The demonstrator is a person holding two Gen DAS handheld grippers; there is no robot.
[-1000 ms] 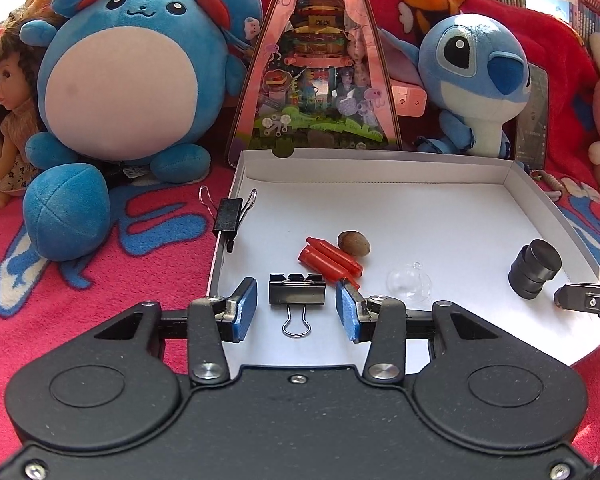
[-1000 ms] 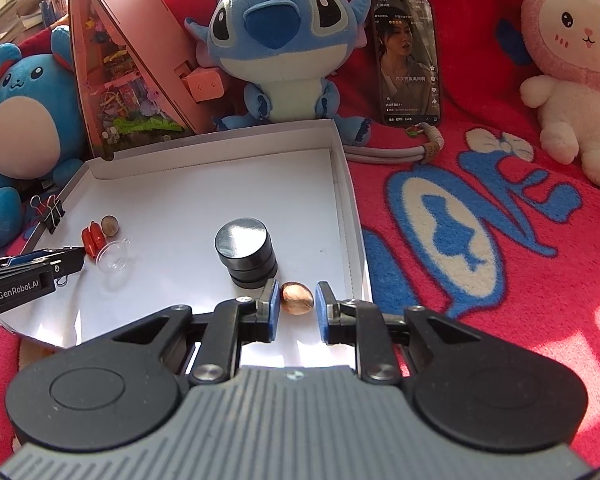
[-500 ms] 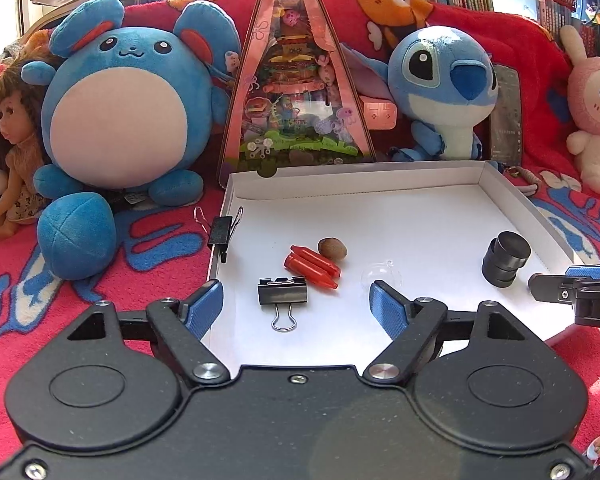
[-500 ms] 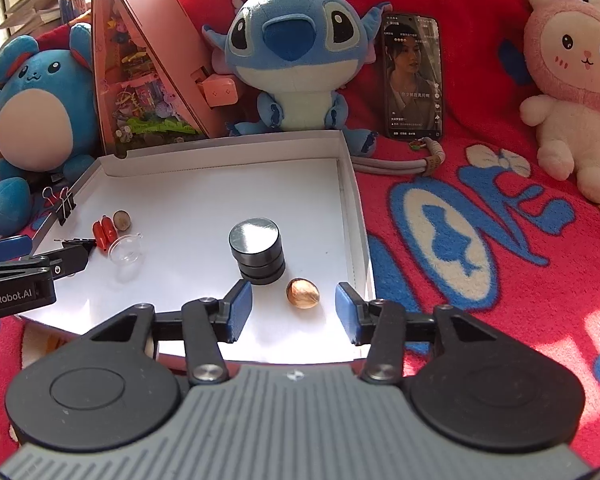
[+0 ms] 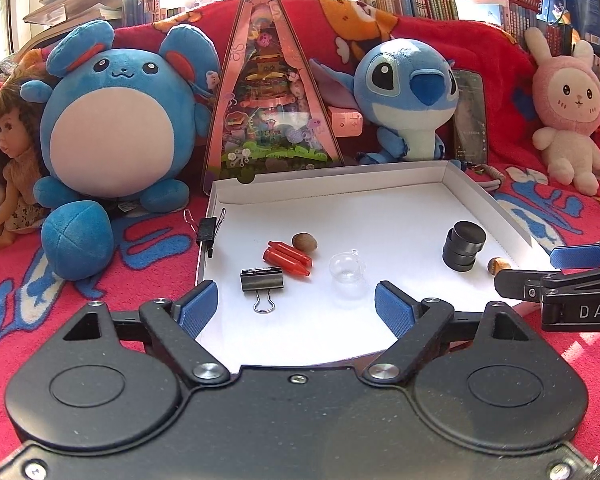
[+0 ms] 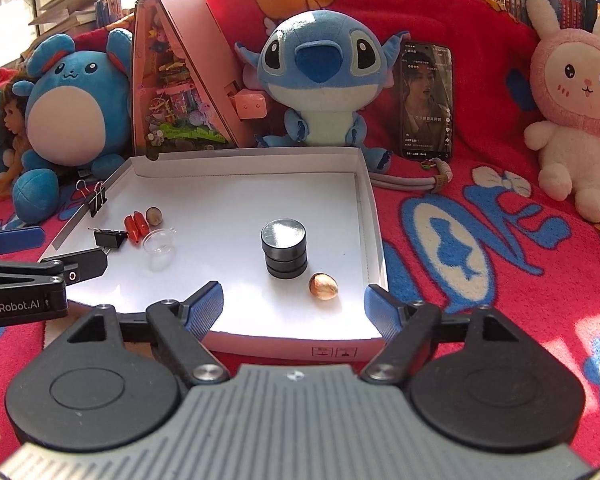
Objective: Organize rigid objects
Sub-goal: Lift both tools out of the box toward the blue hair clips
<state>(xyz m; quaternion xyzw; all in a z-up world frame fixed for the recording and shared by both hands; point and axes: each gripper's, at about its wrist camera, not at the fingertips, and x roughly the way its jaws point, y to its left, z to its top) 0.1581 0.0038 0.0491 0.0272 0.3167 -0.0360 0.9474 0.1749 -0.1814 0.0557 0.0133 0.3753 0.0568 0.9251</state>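
Observation:
A white shallow box (image 5: 332,188) (image 6: 244,158) lies on a red blanket. In it rest a black binder clip (image 5: 262,280) (image 6: 110,237), red crayons (image 5: 286,258) (image 6: 136,224), a brown nut (image 5: 305,241) (image 6: 154,214), a clear plastic cup (image 5: 347,270) (image 6: 160,242), a stack of black discs (image 5: 463,249) (image 6: 285,247) and a golden-brown nut (image 6: 323,286) (image 5: 498,266). My left gripper (image 5: 296,306) is pulled back from the binder clip, its jaws still opening, nothing between them. My right gripper (image 6: 294,306) is drawn back from the golden-brown nut, jaws still opening, empty.
A second binder clip (image 5: 209,229) is clipped on the box's left wall. Plush toys, a doll (image 5: 10,176), a pink triangular toy house (image 5: 272,108) and a propped phone (image 6: 426,100) crowd the far side. Red blanket (image 6: 500,248) spreads right of the box.
Both grippers opened wide and drew back toward me. The left let go of the binder clip, the right released the golden-brown nut; both items lie in the box.

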